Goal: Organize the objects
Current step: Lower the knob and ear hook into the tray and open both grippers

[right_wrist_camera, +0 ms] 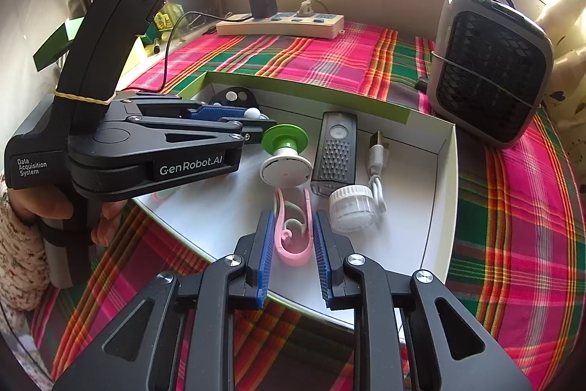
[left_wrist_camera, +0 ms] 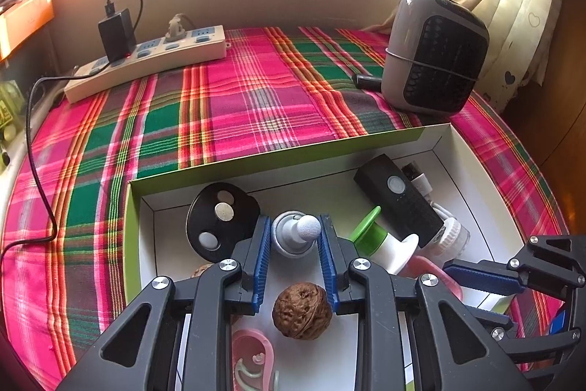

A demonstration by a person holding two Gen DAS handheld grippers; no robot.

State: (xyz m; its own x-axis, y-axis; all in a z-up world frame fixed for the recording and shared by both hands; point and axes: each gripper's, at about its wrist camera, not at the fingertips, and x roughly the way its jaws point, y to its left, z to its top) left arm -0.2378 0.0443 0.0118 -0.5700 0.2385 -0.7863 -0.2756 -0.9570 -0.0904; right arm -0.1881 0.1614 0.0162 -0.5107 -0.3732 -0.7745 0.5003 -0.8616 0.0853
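Objects sit gathered in the white box (right_wrist_camera: 445, 171) on the plaid cloth. My left gripper (left_wrist_camera: 295, 226) pinches a grey knob-topped piece (left_wrist_camera: 293, 237) at the box's far end; my right gripper (right_wrist_camera: 293, 218) pinches the pink clip (right_wrist_camera: 293, 257) near its front edge. I judge both are being placed: next, release and lift clear.

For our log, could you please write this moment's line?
left tongs: grey knob held; right tongs: pink clip held; over box
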